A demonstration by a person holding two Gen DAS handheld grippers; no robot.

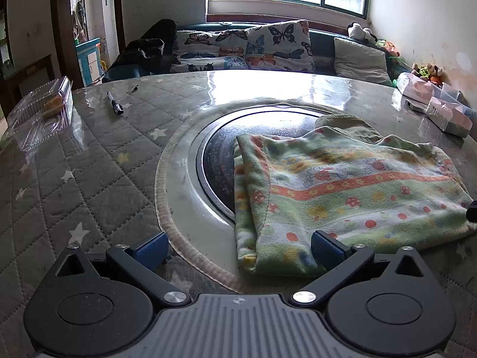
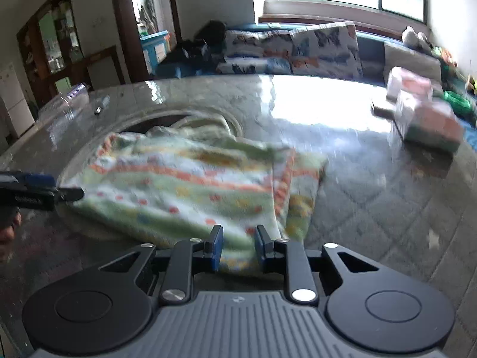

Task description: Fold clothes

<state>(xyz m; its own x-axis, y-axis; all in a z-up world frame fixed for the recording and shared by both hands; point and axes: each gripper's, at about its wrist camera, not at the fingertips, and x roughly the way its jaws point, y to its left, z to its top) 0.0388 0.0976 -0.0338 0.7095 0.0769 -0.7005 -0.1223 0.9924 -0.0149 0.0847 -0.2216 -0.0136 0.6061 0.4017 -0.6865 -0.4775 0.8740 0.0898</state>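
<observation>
A folded fleece cloth, green with orange stripes and flower dots, lies on the round table, partly over the dark hotplate. My left gripper is open wide at the cloth's near left corner, its right pad resting over the cloth's edge. In the right wrist view the cloth is blurred. My right gripper is partly open with the cloth's near edge between its jaws. The left gripper shows at that view's left edge, by the cloth.
The dark hotplate sits in a grey ring at the table's middle. A clear plastic box and a small metal tool lie far left. Tissue packs lie far right. A sofa with butterfly cushions stands behind the table.
</observation>
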